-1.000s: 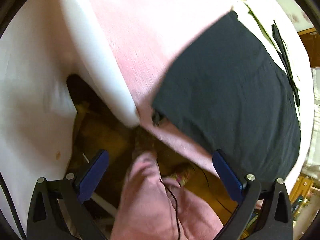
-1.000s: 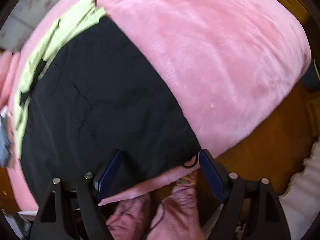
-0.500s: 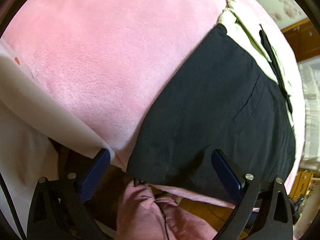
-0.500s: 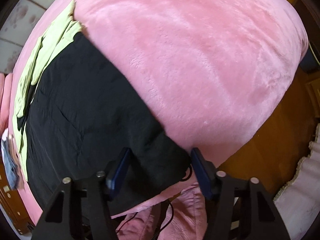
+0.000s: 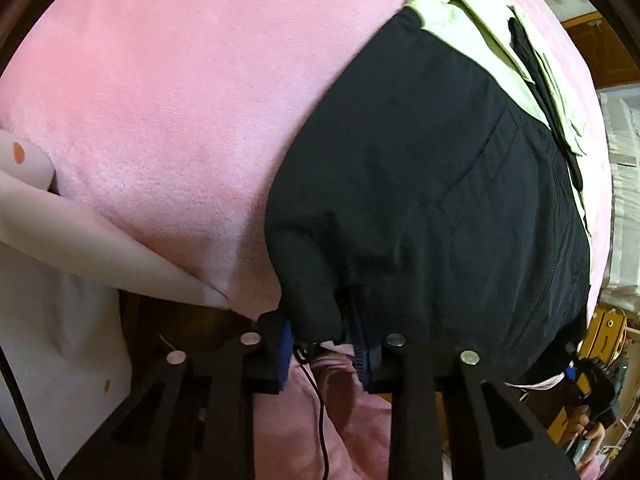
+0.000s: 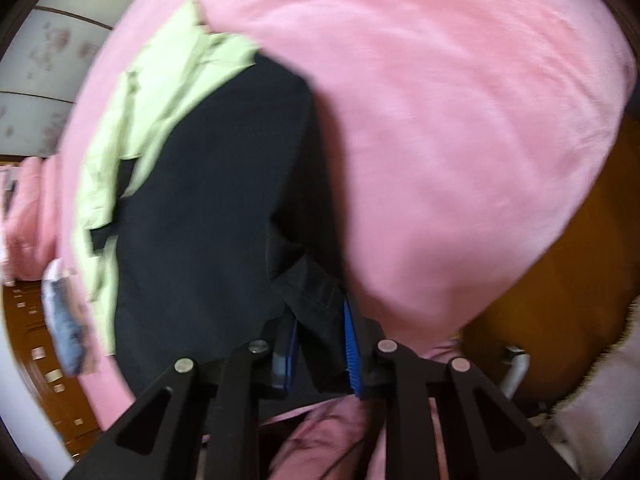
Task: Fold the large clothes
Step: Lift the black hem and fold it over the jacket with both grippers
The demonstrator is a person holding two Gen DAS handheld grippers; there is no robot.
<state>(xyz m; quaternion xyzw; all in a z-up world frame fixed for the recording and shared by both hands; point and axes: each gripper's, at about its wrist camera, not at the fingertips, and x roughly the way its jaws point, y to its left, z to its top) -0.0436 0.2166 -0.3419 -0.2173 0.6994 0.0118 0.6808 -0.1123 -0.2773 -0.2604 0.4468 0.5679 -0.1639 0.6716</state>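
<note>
- Under my grippers, a pink blanket (image 5: 168, 92) covers the bed; wood floor (image 6: 560, 272) right.
- Black garment (image 5: 420, 168) lies flat on it, over a pale-green garment (image 6: 168, 80).
- Left gripper (image 5: 320, 344) and right gripper (image 6: 320, 344) each pinch its near hem.

The right wrist view is motion-blurred throughout; weave detail on the black garment (image 6: 208, 208) is unreadable. The garment's pinched hem hides the pad faces of the left gripper (image 5: 324, 346). The small bluish item (image 6: 66, 328) at the frame edge cannot be identified.
</note>
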